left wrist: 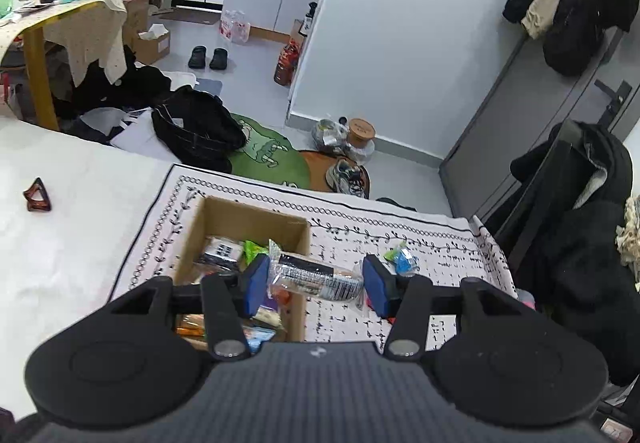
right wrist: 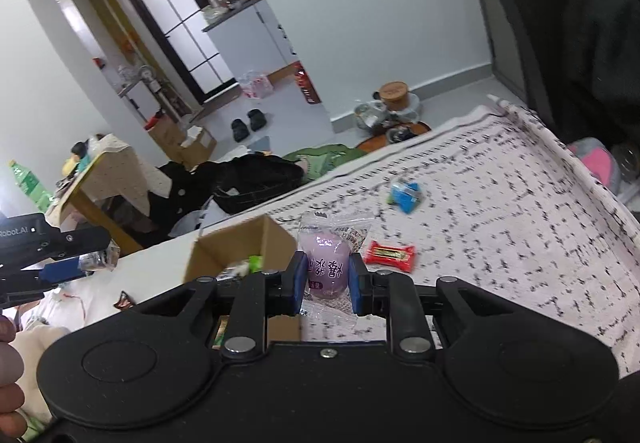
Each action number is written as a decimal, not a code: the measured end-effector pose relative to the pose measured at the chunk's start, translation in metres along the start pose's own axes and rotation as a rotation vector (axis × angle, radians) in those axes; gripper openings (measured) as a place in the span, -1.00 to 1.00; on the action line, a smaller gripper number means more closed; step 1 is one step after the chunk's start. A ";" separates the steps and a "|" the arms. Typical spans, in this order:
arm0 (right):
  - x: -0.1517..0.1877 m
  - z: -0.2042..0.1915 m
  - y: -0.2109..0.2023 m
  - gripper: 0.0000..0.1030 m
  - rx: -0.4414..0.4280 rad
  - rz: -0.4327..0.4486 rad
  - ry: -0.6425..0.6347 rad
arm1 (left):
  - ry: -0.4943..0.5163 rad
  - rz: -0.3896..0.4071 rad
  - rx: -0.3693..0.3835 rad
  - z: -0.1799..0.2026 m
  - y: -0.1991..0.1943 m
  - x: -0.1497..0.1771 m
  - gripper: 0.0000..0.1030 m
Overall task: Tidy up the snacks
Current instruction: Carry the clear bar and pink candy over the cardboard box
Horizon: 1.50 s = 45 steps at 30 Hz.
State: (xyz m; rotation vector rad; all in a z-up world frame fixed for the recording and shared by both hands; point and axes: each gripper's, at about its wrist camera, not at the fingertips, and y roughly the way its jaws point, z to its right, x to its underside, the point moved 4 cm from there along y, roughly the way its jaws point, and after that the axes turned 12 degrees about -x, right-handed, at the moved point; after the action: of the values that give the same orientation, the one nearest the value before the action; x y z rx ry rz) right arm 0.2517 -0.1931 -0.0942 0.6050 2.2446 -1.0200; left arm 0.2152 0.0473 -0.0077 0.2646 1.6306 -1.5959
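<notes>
Holding one snack each, both grippers are poised at the box (left wrist: 224,227), which sits on the patterned cloth (left wrist: 400,239) and is already part filled with packets. In the left gripper (left wrist: 316,279) a long clear wrapper (left wrist: 316,275) with a dark printed band is spanned lengthwise between the blue pads, the jaws set wide and pressed on its two ends; it hangs over the box's right wall. In the right gripper (right wrist: 328,279) a purple bun (right wrist: 326,263) in clear film is pinched by narrow jaws, just right of the box (right wrist: 240,243).

The step in hand is judged to be dropping these in. The wrapper should be carried further left until it is wholly over the opening before the jaws are eased, since it could otherwise tip off the wall onto the cloth. The bun should be brought in afterwards so the grippers are not crowded. A red bar (right wrist: 390,255) and a blue packet (right wrist: 406,197) are left on the cloth.
</notes>
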 end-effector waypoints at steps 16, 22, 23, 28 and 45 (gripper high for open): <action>-0.016 -0.057 0.047 -0.58 -0.071 -0.047 -0.070 | -0.066 -0.020 -0.013 -0.050 0.008 -0.025 -0.03; -0.018 -0.070 0.073 -0.58 -0.078 -0.096 -0.078 | -0.082 -0.058 -0.011 -0.060 0.028 -0.030 -0.03; -0.018 -0.072 0.078 -0.58 -0.080 -0.106 -0.080 | -0.086 -0.067 -0.010 -0.062 0.032 -0.031 -0.02; -0.020 -0.084 0.101 -0.58 -0.089 -0.155 -0.092 | -0.102 -0.105 -0.012 -0.068 0.052 -0.033 -0.02; -0.030 -0.093 0.178 -0.61 -0.163 -0.222 -0.019 | -0.142 -0.221 -0.038 -0.081 0.115 -0.043 -0.02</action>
State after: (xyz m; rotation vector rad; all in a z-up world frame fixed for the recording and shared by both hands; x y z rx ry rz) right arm 0.3523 -0.0179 -0.1162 0.2791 2.3878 -0.9294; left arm 0.2860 0.1577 -0.0749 -0.0501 1.6216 -1.7037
